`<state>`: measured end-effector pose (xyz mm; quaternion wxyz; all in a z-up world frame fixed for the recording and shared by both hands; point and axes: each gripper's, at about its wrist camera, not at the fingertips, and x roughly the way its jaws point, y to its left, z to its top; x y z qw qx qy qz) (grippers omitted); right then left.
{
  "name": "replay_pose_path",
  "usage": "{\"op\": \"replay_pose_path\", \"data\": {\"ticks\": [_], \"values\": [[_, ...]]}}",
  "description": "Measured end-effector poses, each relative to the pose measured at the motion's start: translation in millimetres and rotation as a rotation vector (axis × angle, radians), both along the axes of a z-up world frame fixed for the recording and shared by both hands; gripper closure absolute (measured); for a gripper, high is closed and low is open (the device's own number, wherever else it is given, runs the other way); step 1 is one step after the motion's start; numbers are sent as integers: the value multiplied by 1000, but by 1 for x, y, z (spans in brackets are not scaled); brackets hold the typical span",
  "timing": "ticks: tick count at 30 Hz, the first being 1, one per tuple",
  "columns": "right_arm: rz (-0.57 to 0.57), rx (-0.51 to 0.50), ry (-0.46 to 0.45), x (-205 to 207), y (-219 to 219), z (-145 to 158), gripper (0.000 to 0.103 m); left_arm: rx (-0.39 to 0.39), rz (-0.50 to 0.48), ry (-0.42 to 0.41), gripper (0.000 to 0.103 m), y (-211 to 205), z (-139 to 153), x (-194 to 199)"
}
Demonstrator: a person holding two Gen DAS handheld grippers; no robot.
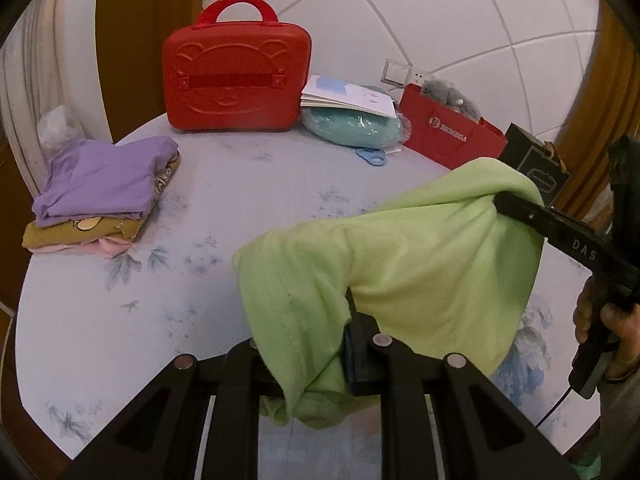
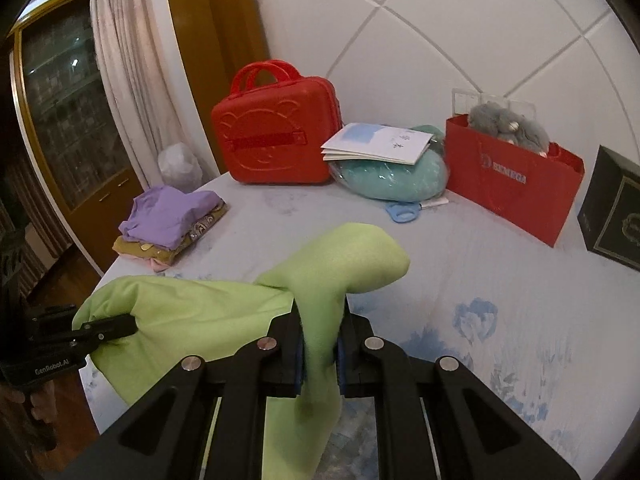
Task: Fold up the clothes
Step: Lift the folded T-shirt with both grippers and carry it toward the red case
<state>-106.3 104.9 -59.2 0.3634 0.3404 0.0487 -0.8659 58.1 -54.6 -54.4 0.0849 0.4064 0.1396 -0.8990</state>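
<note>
Bed sheet (image 1: 120, 340) below, both sets of fingers (image 1: 348, 344) (image 2: 320, 344) clenched on the green shirt (image 1: 420, 264), holding it up to spread it.

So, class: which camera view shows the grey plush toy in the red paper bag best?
The right wrist view: the grey plush toy sits clear above the red paper bag. The left wrist view shows it smaller and farther off.

Light-green garment (image 1: 420, 248), bunched, lifted above the bed (image 1: 120, 340)
</note>
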Motion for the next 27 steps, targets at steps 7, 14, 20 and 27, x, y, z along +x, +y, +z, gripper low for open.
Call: {"op": "replay_pose_path", "data": {"ticks": [7,14,20,27], "values": [[14,3,50,2,-57,29,92,14,-10,46,87,-62,17,0],[71,-73,131,0,-179,78,92,-95,34,158,87,-188,81,11],[117,-197,107,-17,-289,108,92,-171,80,210,86,-302,138,22],[120,-132,-120,-61,-397,51,56,-118,152,-5,60,-404,65,-9]]}}
